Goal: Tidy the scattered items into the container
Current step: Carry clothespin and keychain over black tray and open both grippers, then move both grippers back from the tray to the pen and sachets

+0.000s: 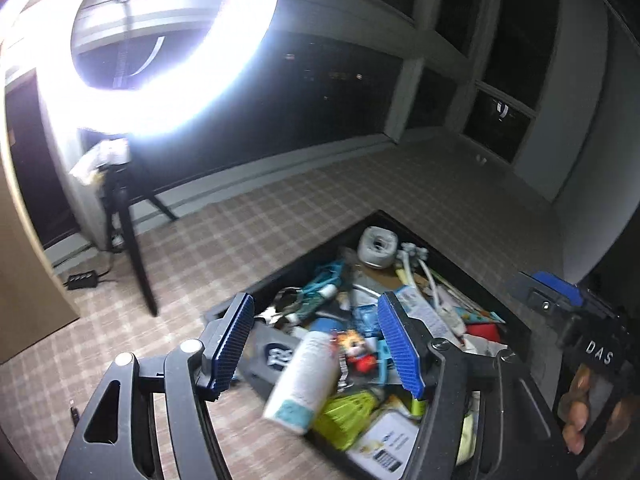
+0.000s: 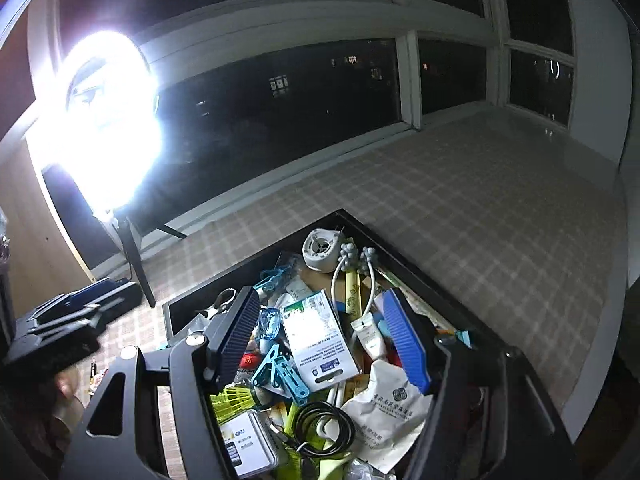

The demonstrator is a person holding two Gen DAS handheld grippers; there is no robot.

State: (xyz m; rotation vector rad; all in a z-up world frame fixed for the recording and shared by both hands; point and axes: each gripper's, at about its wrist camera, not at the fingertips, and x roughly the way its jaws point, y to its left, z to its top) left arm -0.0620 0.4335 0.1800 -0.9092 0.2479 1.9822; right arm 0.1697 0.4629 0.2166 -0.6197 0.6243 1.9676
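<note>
now both grippers (image 1: pixel 316 344) (image 2: pixel 326 332) agape above the crammed container (image 2: pixel 404 248)

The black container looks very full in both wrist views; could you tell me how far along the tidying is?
Mostly done, it seems: the black container already holds a heap of items. In hand: nothing. The left gripper is open over the box, with a blurred white bottle below its jaws, apparently just let go; the right gripper is open and empty. Left: little shows on the checked cloth; small items at the right view's left edge are unclear.
</note>
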